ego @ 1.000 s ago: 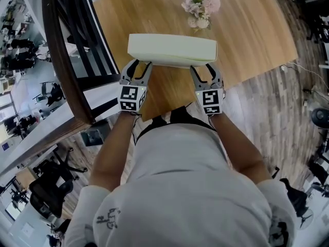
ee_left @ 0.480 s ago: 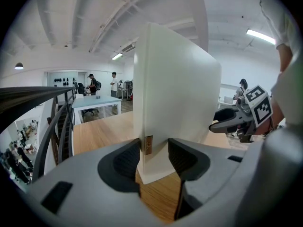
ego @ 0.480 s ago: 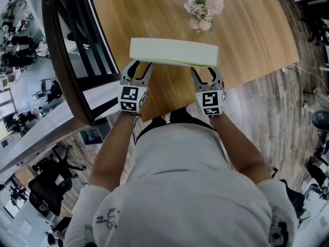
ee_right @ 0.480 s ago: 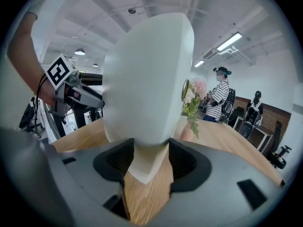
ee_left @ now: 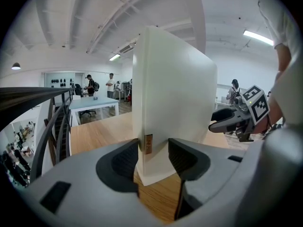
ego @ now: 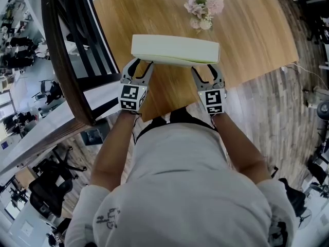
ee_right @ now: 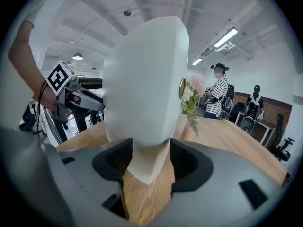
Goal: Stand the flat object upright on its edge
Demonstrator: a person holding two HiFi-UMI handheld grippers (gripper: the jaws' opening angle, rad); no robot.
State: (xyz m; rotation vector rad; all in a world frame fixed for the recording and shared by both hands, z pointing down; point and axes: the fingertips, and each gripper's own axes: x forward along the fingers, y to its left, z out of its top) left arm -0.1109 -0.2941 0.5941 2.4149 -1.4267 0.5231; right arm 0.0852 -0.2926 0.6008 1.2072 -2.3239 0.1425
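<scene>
Main change: the right tongs (ego: 204, 68) have just been opening up. The cream slab (ego: 175, 50) is still between their pads, but they look slack on it now instead of squeezing. The left tongs (ego: 141, 63) haven't let go and are pinching the slab's near end, with one pad right on its little label. The slab itself has barely shifted from a second ago.

We read that as the slab already standing on its long edge on the wooden table (ego: 257, 30), with the release now being tested one side at a time. It sits in the upper middle of the head view, below the flowers (ego: 204, 9). Its left end is in the left tongs and its right end is between the right ones.
</scene>
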